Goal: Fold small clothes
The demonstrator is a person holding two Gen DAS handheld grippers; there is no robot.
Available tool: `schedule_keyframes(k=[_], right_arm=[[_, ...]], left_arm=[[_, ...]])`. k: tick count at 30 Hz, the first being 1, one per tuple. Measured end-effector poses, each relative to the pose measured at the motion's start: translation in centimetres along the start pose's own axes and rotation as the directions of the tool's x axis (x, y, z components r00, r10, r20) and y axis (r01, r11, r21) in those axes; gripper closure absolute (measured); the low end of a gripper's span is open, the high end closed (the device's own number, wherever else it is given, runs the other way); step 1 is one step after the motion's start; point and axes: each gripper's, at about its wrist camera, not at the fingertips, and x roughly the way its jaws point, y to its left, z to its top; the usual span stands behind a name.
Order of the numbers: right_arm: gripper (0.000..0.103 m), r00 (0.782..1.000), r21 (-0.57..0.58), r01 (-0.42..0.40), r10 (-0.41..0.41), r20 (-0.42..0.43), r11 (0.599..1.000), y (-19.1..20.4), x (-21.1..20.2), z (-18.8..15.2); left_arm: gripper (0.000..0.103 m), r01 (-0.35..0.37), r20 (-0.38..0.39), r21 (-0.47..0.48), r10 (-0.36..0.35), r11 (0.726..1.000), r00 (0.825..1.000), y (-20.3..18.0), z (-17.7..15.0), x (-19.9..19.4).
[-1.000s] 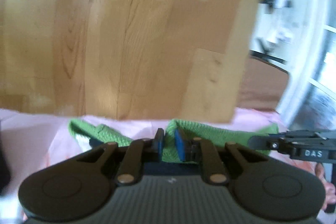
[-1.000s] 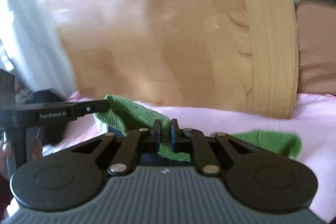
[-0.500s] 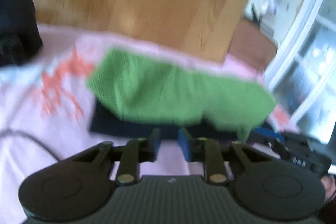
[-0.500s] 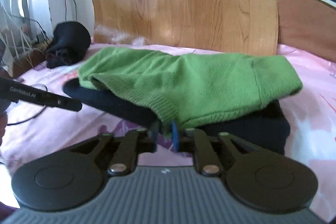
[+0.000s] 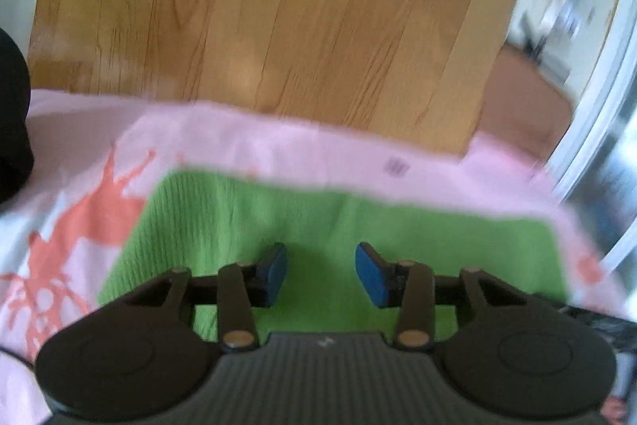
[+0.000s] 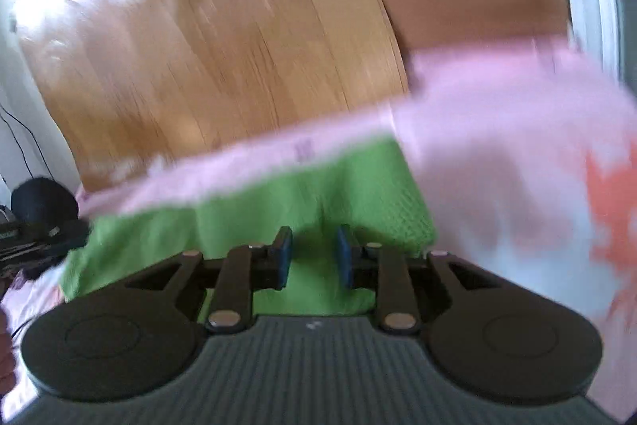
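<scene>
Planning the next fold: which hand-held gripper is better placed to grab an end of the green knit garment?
Right, probably. The right hand-held gripper, jaws opening, hovers near the green knit garment's right end edge. The left hand-held gripper, also opening, sits over its middle.

Green garment (image 5: pixel 239 218) near edge hidden behind claw body; background motion-blurred.

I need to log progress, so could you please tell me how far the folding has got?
Done: the green knit lies flat on the pink sheet, apparently folded over. In hand: nothing; the left tongs and right tongs are opening above it, pads clear of the cloth. Left: any further fold; blur hides whether edges line up.
</scene>
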Motion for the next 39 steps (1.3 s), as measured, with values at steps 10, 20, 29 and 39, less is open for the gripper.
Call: schedule_keyframes(k=[10, 20, 29, 39], right_arm=[[0.074, 0.991, 0.161, -0.102, 0.086, 0.1, 0.982, -2.7, -3.5, -0.7], [0.043, 0.995, 0.401, -0.096, 0.07, 0.078, 0.911, -6.2, -2.9, -0.1], [0.075, 0.993, 0.367, -0.121, 0.117, 0.035, 0.922, -3.5, 0.4, 0.2], [0.078, 0.968, -0.019, -0.212, 0.213, 0.134, 0.977, 8.4, -4.1, 5.5]], left_arm=[[0.058, -0.004, 0.069, 0.1, -0.003, 0.995, 0.998, -1.8, -1.4, -2.2], [0.081, 0.282, -0.103, -0.072, -0.288, 0.957, 0.952, -4.0, 2.5, 4.0], [0.09, 0.239, -0.082, -0.003, -0.238, 0.971, 0.968, -4.7, 0.3, 5.6], [0.073, 0.29, 0.167, -0.287, -0.251, 0.913, 0.954, 7.2, 3.3, -3.7]])
